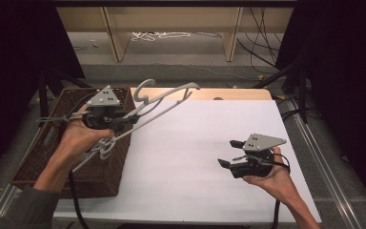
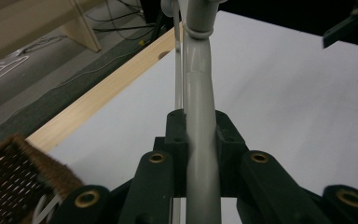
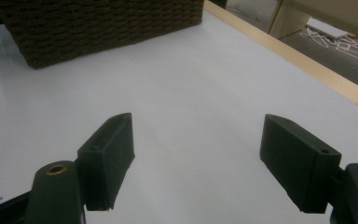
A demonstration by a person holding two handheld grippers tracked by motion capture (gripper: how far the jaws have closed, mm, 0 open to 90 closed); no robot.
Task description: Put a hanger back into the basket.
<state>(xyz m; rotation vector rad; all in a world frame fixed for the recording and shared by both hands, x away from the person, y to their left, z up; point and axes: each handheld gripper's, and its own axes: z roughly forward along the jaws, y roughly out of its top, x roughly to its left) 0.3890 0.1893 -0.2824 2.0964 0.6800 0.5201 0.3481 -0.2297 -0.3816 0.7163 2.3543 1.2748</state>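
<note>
Grey plastic hanger (image 1: 164, 98): clamped in the left gripper (image 1: 124, 120), lifted off the counter and slanting up and away over the basket's right edge; hook end at the far counter edge.
Hanger, close view: in the left gripper view its grey bar (image 2: 199, 116) runs up between the two black jaws, which press on it from both sides; a thinner pale bar lies just beside it.
More hangers (image 1: 102, 148): pale grey, lying in the basket below the left hand; their number cannot be told.
Basket (image 1: 43, 157): dark brown wicker, rectangular, at the left end of the counter; in the right gripper view its woven wall (image 3: 98, 25) stands at the far side of the white sheet.
Counter (image 1: 195, 157): white surface with a pale wood strip along the far edge.
Left hand (image 1: 78, 138): holds its gripper above the basket, forearm coming from the lower left.
Right gripper (image 1: 229, 153): empty, jaws spread wide apart, held just above the white counter at right, pointing left.
Right hand (image 1: 271, 179): cups that gripper from below.
Floor beyond counter: grey, with cables (image 1: 159, 35) and light wooden legs (image 1: 114, 33).
</note>
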